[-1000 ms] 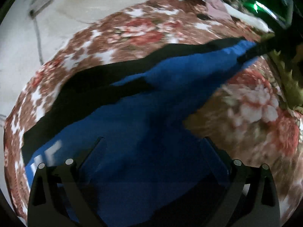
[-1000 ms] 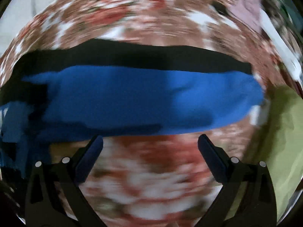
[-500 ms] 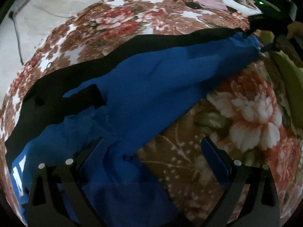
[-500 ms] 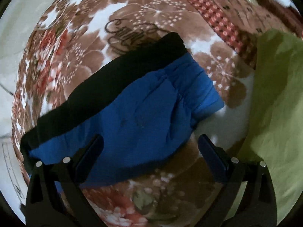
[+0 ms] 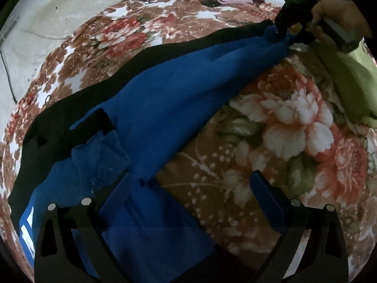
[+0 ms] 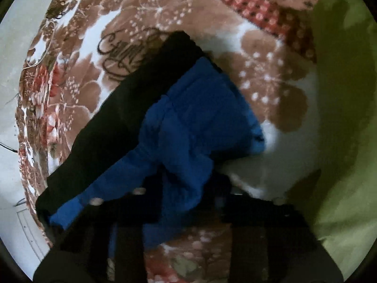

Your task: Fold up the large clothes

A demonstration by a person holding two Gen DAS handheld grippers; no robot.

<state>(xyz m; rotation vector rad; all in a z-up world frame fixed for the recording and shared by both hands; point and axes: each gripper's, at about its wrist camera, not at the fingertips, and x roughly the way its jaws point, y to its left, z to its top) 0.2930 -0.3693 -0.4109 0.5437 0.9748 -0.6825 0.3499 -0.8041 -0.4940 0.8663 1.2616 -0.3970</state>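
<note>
A: How is the trousers' cloth to be judged for handling?

B: The trousers [image 5: 165, 99], blue with a black side stripe, are laid lengthwise across a flowered blanket [image 5: 271, 141] on what appears to be a bed. The cloth is judged soft, limp and light; nothing stiff is seen in it, so sagging and bunching are to be expected wherever it is lifted. A hold is best taken at the ends, at the cuff and at the waist, since a pinch in the middle would probably let both halves droop.

A: And the tools?

B: The right tool [image 6: 186, 188] has just been closing, and a bunched fold of blue cloth is seen clamped between its fingers at the cuff end. The left tool [image 5: 188, 200] is spread wide above the waist end: one finger [image 5: 113, 200] lies over blue cloth, the other over bare blanket, and nothing is gripped.

A: What is shown by one view and not the other?

B: In the left view the whole length of the trousers is taken in, with the right tool [image 5: 289, 16] seen from outside at the far end and a hand [image 5: 339, 16] behind it. White lettering at the waist is also caught there. In the right view only the cuff end is shown, gathered and wrinkled at the grip. A green cloth [image 6: 341, 118] just beside it is shown far more fully there than in the left view, and script woven into the blanket is made out. The waist cannot be seen there at all.
</note>
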